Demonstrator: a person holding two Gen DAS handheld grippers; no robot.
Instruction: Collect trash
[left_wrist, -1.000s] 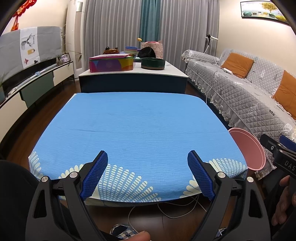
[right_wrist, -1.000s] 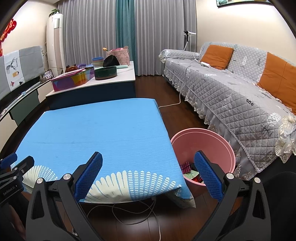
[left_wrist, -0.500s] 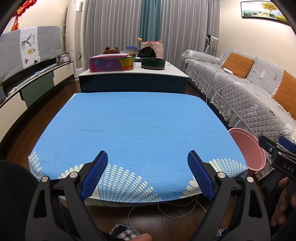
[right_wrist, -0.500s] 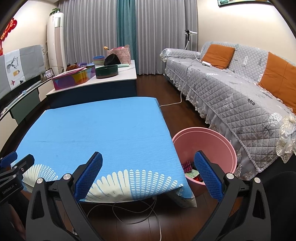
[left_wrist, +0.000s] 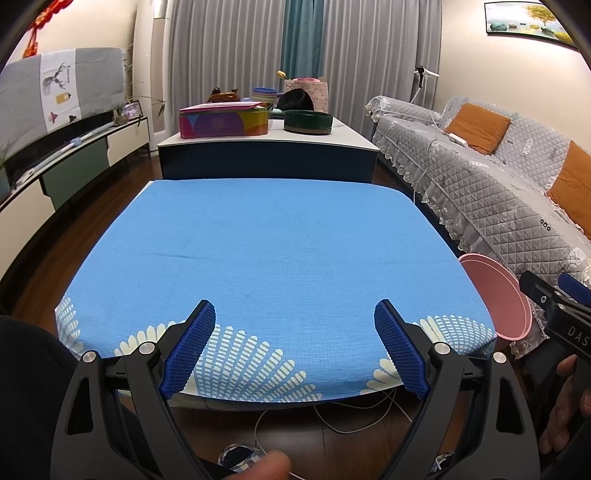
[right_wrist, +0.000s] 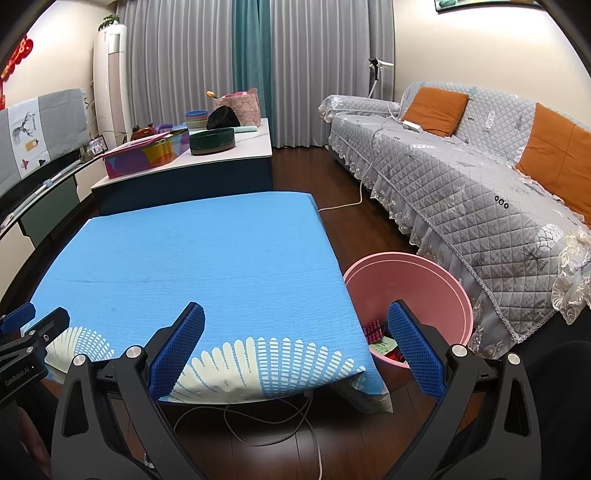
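Trash (right_wrist: 380, 341) lies in the pink bucket (right_wrist: 439, 269) on the floor, just beside the blue-clothed table (left_wrist: 280, 251). Left gripper (left_wrist: 295, 347) and right gripper (right_wrist: 295, 350) hang level at the table's near edge, jaws spread, empty. Grey sofa (right_wrist: 480, 177) stands beyond the bucket.

I see on each claw (left_wrist: 294, 347) black frame arms, silver screws and blue textured pads (right_wrist: 176, 354); white lettering marks the bodies.
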